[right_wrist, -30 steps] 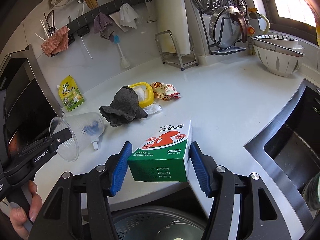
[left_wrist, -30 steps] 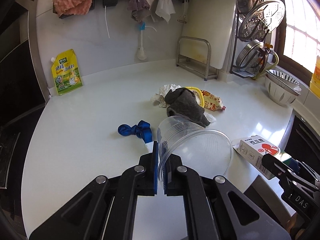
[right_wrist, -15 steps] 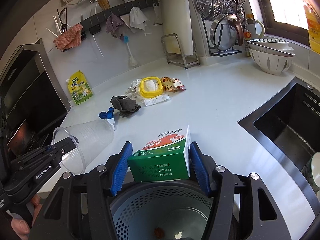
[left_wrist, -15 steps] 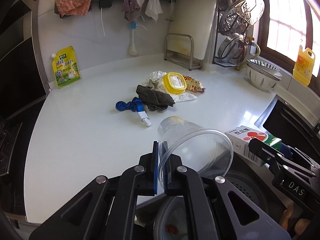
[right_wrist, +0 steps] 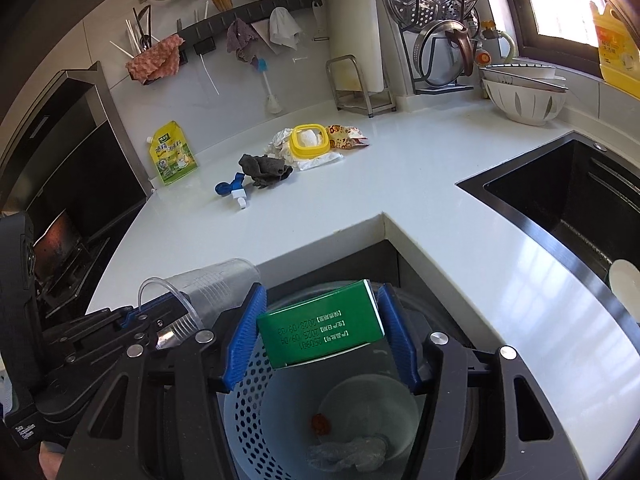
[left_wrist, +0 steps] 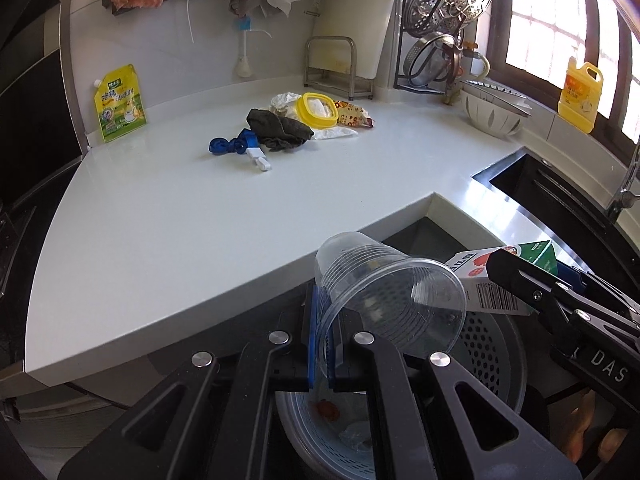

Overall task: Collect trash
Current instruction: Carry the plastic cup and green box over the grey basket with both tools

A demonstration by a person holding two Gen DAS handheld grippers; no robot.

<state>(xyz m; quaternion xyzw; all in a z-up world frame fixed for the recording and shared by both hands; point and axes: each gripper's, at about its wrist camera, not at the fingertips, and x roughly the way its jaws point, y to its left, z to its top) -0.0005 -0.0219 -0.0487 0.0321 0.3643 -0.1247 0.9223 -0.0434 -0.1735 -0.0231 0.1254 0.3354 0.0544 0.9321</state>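
My left gripper (left_wrist: pixel 323 354) is shut on the rim of a clear plastic cup (left_wrist: pixel 390 296), held on its side over a blue perforated bin (left_wrist: pixel 496 344). My right gripper (right_wrist: pixel 320 336) is shut on a green and white carton (right_wrist: pixel 320 330) above the same bin (right_wrist: pixel 248 400), which holds a red scrap and crumpled plastic. The cup (right_wrist: pixel 208 288) and left gripper show at the left of the right wrist view. The carton (left_wrist: pixel 504 276) shows at the right of the left wrist view.
On the white counter (left_wrist: pixel 180 216) lie a blue strap (left_wrist: pixel 232 146), a dark rag (left_wrist: pixel 280 130), a yellow-rimmed lid (left_wrist: pixel 318 110), crumpled wrappers (left_wrist: pixel 352 114) and a yellow pouch (left_wrist: pixel 120 102). A black sink (right_wrist: pixel 560 196) is at the right. Bowls (right_wrist: pixel 524 98) and a lid rack stand at the back.
Both grippers have pulled back from the counter and now hang over the bin below its edge, each still holding its item. The carton has tipped forward.
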